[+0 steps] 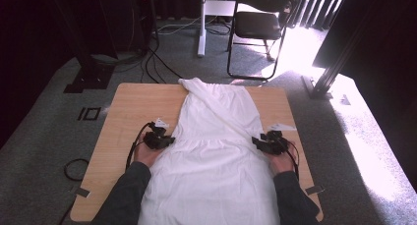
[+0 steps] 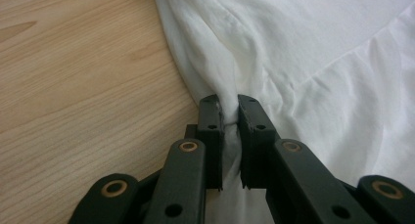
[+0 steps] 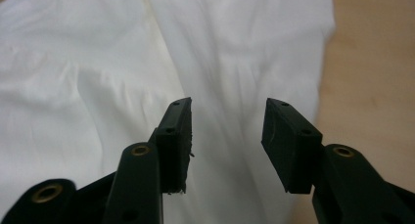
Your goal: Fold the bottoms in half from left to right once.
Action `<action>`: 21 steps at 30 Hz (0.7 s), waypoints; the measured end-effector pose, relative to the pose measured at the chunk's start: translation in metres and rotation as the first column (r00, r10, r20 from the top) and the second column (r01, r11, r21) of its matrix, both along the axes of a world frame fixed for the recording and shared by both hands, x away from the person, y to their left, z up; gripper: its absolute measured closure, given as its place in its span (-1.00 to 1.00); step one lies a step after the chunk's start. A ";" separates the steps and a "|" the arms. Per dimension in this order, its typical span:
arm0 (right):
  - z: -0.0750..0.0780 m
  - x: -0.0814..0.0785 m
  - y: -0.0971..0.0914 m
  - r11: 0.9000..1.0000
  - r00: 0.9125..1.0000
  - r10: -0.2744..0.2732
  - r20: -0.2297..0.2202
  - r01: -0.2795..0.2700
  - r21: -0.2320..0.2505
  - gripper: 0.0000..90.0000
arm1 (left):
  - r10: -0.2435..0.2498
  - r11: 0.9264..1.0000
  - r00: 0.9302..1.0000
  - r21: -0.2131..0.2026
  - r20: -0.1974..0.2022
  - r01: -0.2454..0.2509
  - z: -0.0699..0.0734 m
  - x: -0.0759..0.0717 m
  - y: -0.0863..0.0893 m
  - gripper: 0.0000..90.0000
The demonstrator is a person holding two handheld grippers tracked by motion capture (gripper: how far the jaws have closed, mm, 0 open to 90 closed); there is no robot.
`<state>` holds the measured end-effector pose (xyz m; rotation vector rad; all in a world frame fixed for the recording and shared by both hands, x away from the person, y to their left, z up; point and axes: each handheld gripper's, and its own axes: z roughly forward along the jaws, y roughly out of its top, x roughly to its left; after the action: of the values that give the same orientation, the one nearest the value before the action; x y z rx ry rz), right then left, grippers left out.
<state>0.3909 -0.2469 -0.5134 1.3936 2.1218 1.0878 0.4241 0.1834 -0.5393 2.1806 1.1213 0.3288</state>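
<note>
Item: white dress (image 1: 211, 151) on surface (image 1: 133, 107). My left tongs (image 2: 230, 111) pinch its left edge; my right tongs (image 3: 227, 131) gape above its right edge. Risk: a one-sided pull may skew the dress.

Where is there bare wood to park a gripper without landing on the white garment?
Bare wood of the table runs down the left, between the white garment and the left edge, widest at the far left corner. A narrower strip borders the right edge beyond the right gripper. The middle is covered; the left gripper pinches its edge.
</note>
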 end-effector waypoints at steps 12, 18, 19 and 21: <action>0.006 0.073 0.041 0.993 0.999 -0.030 0.032 0.034 -0.113 0.99 | 0.024 0.999 1.000 -0.047 0.005 -0.024 -0.002 -0.005 0.008 0.94; 0.010 0.074 -0.003 0.992 0.992 -0.125 0.037 0.126 -0.033 0.95 | 0.016 0.993 1.000 -0.115 0.002 -0.015 -0.001 -0.017 0.007 0.94; 0.010 0.074 -0.003 0.992 0.992 -0.125 0.037 0.126 -0.033 0.95 | 0.012 0.994 1.000 -0.111 -0.002 -0.012 -0.002 -0.019 0.004 0.94; -0.007 0.076 -0.002 0.985 0.988 -0.152 0.011 0.152 -0.083 0.88 | 0.013 0.994 1.000 -0.104 0.014 -0.012 0.000 -0.019 0.003 0.84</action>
<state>0.4673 -0.2493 -0.5202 1.4842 1.9963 0.9318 0.4051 0.1862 -0.5393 2.0776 1.1200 0.2847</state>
